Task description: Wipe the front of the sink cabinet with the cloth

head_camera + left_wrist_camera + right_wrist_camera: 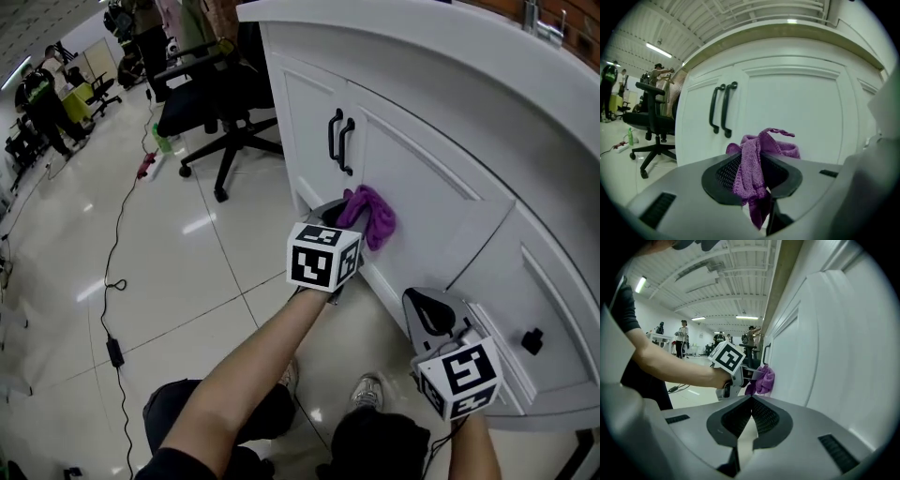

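Observation:
The purple cloth (371, 215) is pressed against the lower part of a white cabinet door (422, 178), below the two black handles (339, 141). My left gripper (345, 208) is shut on the cloth. In the left gripper view the cloth (751, 165) is pinched between the jaws and bunches up in front of the door (801, 103), to the right of the handles (723, 110). My right gripper (433, 307) hangs lower right, near the cabinet base, shut with nothing in it. The right gripper view looks over its closed jaws (751, 399) along the cabinet front (825, 348) to the cloth (762, 379).
A black office chair (220, 103) stands on the tiled floor left of the cabinet. A cable (117, 272) and a power strip (143, 167) lie on the floor. A drawer with a black knob (532, 340) is at the right. People stand at the far left.

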`<state>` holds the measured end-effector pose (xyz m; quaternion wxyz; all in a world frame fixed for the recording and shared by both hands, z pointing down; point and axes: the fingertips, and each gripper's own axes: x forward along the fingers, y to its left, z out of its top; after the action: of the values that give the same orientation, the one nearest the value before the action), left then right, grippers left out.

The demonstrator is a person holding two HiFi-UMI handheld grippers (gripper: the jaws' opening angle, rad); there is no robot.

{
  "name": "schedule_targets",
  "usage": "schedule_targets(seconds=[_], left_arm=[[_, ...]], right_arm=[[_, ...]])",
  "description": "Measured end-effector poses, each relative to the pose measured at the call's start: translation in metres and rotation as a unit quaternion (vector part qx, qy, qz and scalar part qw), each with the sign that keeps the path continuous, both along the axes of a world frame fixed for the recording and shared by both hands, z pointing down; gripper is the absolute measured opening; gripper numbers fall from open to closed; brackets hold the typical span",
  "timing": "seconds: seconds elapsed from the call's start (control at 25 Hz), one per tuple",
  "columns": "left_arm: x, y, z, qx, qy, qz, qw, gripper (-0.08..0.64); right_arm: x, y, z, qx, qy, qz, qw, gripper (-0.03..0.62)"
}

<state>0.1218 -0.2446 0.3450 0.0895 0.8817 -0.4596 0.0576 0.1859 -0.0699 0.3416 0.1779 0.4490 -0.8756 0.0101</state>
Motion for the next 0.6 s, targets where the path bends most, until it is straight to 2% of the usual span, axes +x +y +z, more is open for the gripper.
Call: schedule_targets(seconds=[0.12, 0.28, 0.44, 0.6], left_arm=[[-0.026, -0.031, 0.005, 0.003, 0.007, -0.033, 0.9994, 0.11], [-0.032, -0.042, 0.01, 0.024, -0.004, -0.028, 0.9993, 0.11], [-0.041, -0.049, 0.024, -0.006, 0.001, -0.046, 0.9989, 0.11], [-0.028, -0.034, 0.027, -0.013, -0.004, -0.029, 0.9995, 0.11]], right_arm=[[-0.011, -0.011, 0.009, 0.006, 0.02, -0.013, 1.0, 0.0], [-0.022, -0.022, 0.02, 0.021, 0.06, -0.029, 0.998, 0.0], [-0.029, -0.018, 0.021, 0.019, 0.065, -0.037, 0.997, 0.0], [-0.022, 0.0, 0.022, -0.001, 0.054, -0.035, 0.998, 0.0]])
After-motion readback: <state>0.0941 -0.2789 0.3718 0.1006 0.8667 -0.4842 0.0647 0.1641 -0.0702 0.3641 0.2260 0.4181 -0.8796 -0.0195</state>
